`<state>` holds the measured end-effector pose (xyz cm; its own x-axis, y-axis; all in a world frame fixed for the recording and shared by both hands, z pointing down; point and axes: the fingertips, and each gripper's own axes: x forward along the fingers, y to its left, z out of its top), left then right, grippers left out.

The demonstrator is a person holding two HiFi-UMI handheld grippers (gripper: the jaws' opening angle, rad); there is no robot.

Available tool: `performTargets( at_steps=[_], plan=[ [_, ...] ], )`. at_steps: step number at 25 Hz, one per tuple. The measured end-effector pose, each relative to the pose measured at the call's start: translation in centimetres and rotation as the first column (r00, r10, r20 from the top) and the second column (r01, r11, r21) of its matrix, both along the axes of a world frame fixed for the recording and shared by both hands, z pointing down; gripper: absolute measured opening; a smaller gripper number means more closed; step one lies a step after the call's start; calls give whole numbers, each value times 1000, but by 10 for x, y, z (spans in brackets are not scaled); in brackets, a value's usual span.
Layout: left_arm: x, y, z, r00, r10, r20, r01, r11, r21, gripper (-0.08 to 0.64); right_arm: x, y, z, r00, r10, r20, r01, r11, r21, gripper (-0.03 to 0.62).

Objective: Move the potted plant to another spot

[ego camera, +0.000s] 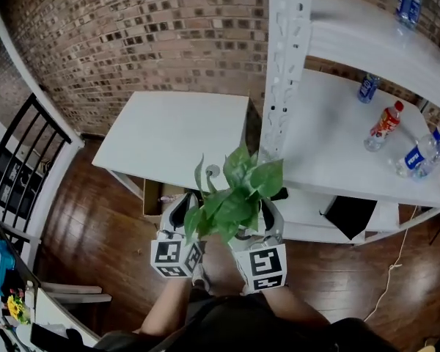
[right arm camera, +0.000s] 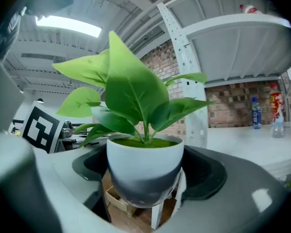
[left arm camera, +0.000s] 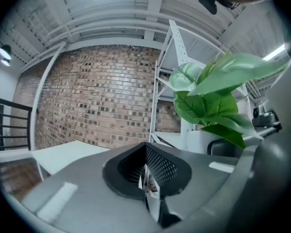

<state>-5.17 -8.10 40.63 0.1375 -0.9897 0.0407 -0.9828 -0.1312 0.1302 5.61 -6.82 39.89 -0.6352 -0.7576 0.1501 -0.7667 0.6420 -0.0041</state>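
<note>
1. The right gripper (ego camera: 268, 222) clamps wide-spread jaws on the potted plant (right arm camera: 144, 171), held in mid-air over the wood floor (ego camera: 95, 218). The left gripper (left arm camera: 146, 176), jaws together and empty, rides at its 9 o'clock.
2. The rounded pot could slip or tip in this one-gripper hold. Its foliage might snag the shelf post (ego camera: 286, 64) at 1 o'clock.
3. It has broad green leaves and a smooth white bowl-shaped pot, and it stands upright.

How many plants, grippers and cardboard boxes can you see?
potted plant: 1
grippers: 2 (left gripper, right gripper)
cardboard box: 1
Total: 4
</note>
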Motion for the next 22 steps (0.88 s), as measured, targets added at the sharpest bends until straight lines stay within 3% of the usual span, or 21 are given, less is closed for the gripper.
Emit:
performTargets(
  at_steps=[4,10,18,22],
  plan=[
    [-53,-10,-5,999,-38,30,38,999,21,15,-51,-26,7,1000,-21,8,21,1000,11,463],
    [-127,-25,2,996,-32,80,31,999,17,15,-113,-70,20,999,33,1,-33,999,6,463],
    [-202,-65,20,998,36,60,-36,999,5,15,-177,-145,62,985,170,-24,-169,986,11,463],
    [-233,-86,39,995,78,58,-77,997,-15,15,-212,-176,80,977,215,9,-215,975,48,463]
  ],
)
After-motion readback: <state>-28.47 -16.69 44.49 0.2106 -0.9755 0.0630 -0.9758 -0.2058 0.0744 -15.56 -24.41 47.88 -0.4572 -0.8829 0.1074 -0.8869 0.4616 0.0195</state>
